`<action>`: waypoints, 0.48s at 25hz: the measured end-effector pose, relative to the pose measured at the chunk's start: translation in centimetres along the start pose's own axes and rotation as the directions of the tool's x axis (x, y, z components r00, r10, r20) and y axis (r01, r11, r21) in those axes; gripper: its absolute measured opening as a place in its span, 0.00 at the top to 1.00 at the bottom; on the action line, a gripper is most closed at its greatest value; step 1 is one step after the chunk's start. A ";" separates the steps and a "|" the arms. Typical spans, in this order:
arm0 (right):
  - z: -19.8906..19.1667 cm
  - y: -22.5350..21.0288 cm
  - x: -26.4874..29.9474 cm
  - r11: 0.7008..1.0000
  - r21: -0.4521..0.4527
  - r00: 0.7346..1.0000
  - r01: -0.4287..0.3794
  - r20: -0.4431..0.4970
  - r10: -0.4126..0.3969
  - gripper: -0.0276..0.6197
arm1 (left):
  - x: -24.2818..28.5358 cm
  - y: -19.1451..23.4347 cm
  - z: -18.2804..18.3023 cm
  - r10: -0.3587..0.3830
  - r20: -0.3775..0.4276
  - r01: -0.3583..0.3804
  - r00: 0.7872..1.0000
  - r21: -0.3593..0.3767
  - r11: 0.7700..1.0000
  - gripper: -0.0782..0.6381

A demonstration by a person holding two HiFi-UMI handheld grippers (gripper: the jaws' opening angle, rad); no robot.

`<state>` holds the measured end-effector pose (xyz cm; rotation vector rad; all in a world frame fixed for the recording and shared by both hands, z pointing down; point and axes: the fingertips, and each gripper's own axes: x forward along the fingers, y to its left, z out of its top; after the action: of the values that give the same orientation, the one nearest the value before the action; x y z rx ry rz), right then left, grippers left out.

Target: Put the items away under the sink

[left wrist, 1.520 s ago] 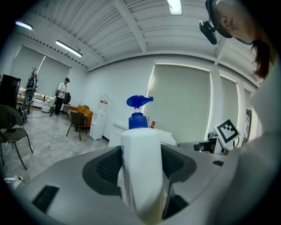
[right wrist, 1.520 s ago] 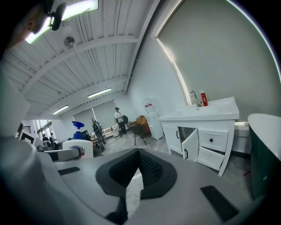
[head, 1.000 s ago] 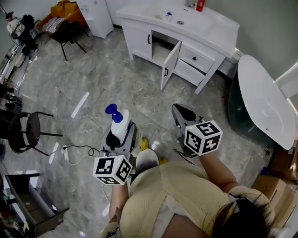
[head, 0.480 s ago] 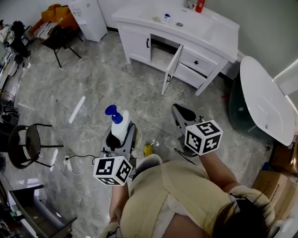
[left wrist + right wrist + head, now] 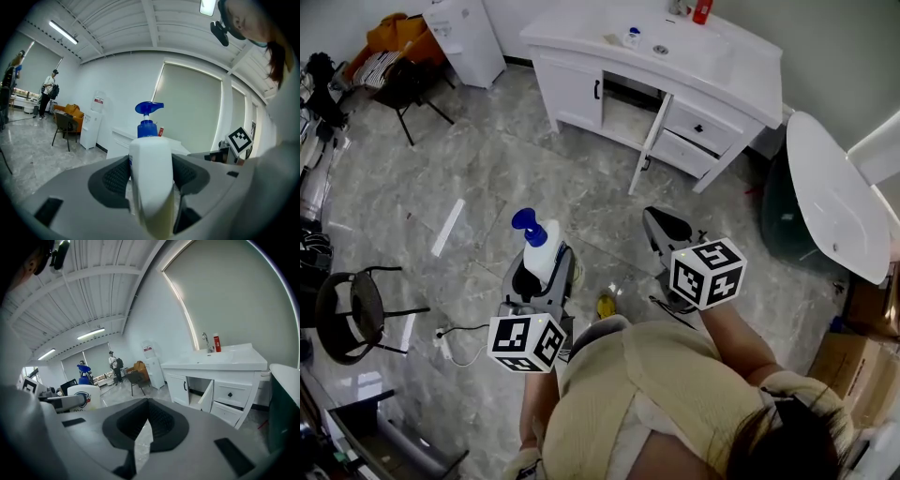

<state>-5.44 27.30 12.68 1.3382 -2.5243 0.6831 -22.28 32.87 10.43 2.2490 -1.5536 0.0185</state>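
Pump bottle [image 5: 150, 154] clamped upright in left gripper [image 5: 546, 274]; right gripper [image 5: 147, 419] closed, empty. Carrying step judged in hand. Next: reach open sink cabinet [image 5: 623, 111], well ahead of both grippers.

We face the sink cabinet [image 5: 572, 89], its door [image 5: 644, 142] swung open in front. On the counter [image 5: 572, 33], a small bottle [image 5: 633, 37] sits left of a tall bottle [image 5: 703, 9]. A bathtub [image 5: 834, 202] stands right of the cabinet and a chair [image 5: 356, 300] far left. The pump bottle [image 5: 539, 248] sits in the left hand-held gripper [image 5: 540, 272], with the right hand-held gripper [image 5: 661, 230] beside it.
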 end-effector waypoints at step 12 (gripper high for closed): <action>0.4 0.9 3.6 0.999 -0.004 0.999 0.045 -0.022 -0.045 0.92 | 1.4 4.8 0.8 -0.018 -0.019 0.018 1.000 -0.004 1.000 0.48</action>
<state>-8.24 24.91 13.45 1.3747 -2.4693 0.6808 -26.23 29.91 11.52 2.2532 -1.5231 0.0316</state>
